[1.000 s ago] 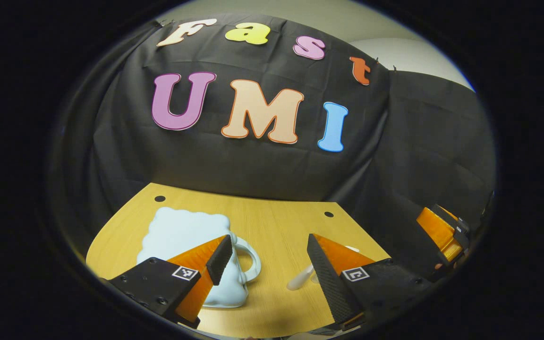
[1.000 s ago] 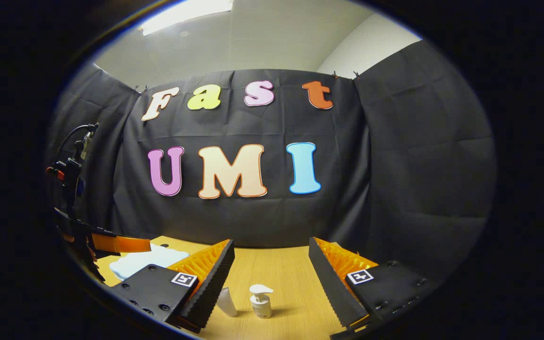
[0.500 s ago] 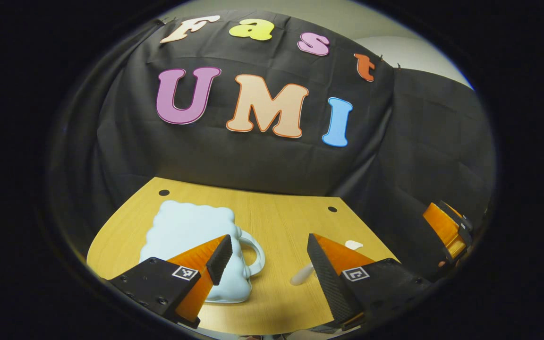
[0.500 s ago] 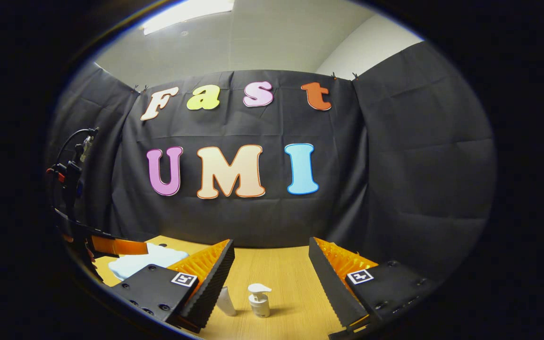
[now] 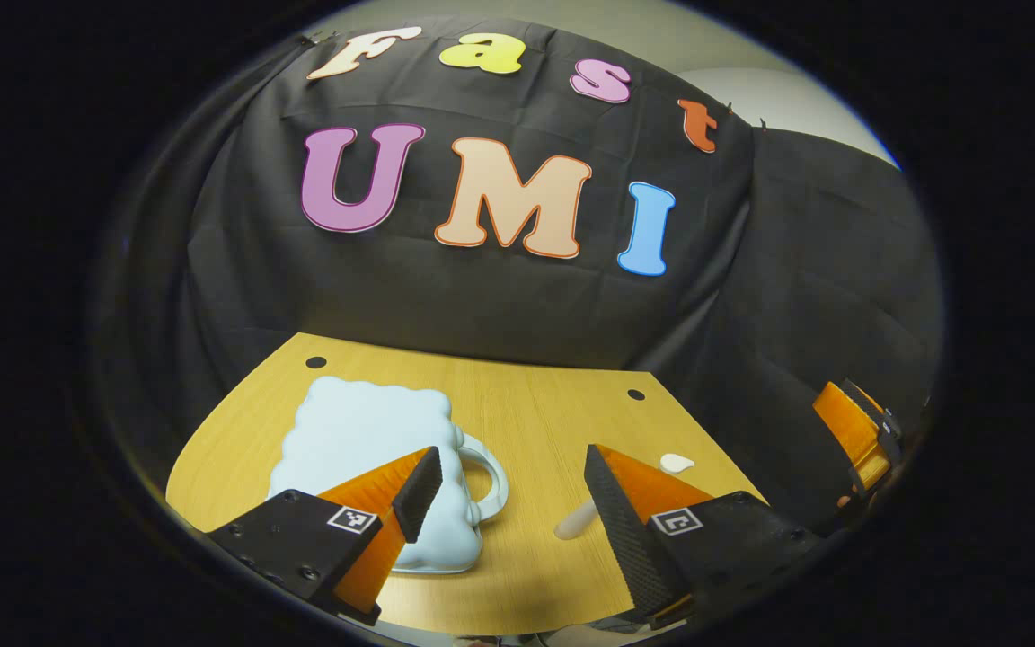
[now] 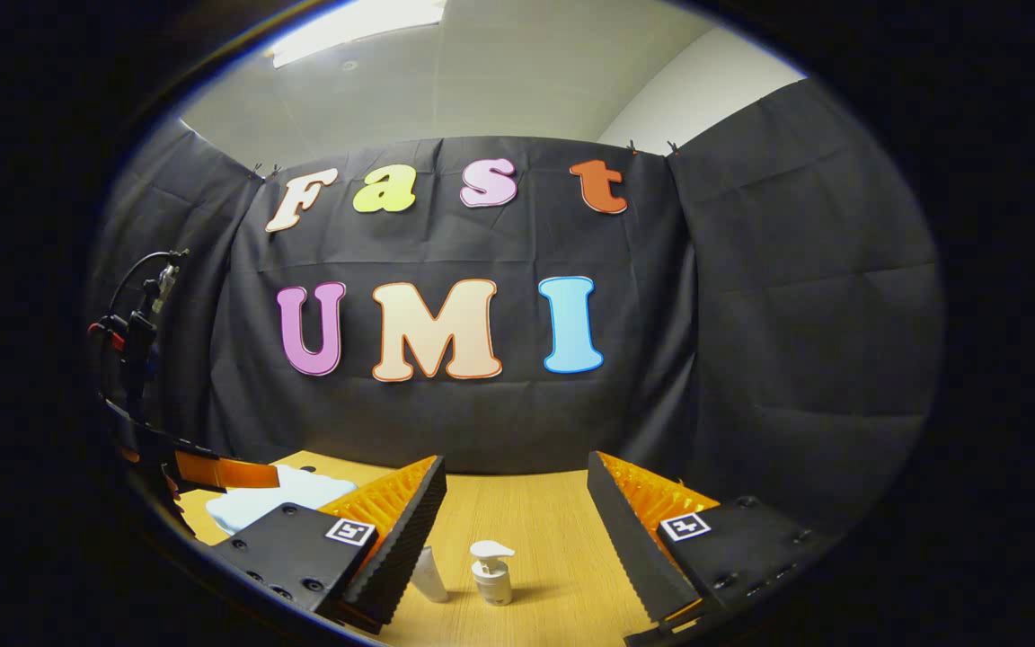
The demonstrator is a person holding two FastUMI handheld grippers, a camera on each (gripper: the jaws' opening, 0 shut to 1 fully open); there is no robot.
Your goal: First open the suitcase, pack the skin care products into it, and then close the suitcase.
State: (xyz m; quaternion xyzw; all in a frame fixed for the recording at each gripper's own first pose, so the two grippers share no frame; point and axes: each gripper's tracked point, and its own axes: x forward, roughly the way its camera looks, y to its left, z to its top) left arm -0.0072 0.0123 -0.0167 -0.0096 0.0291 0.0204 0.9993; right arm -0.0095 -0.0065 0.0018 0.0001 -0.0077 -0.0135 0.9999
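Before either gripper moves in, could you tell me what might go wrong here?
The pump bottle stands upright beside a lying tube, so a sideways nudge from the open right gripper could topple it. The suitcase is still shut, and the open left gripper might push it across the table rather than lift its lid.

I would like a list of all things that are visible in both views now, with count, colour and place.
suitcase: 1, pale blue, closed, flat on the table's left part, handle toward the middle.
pump bottle: 1, white, upright on the table, between the right gripper's fingers in the right gripper view.
tube: 1, white, just left of the pump bottle.
table: 1, light wood, against the black cloth.
left gripper: 1, open, above the suitcase's handle side.
right gripper: 1, open, holding nothing.
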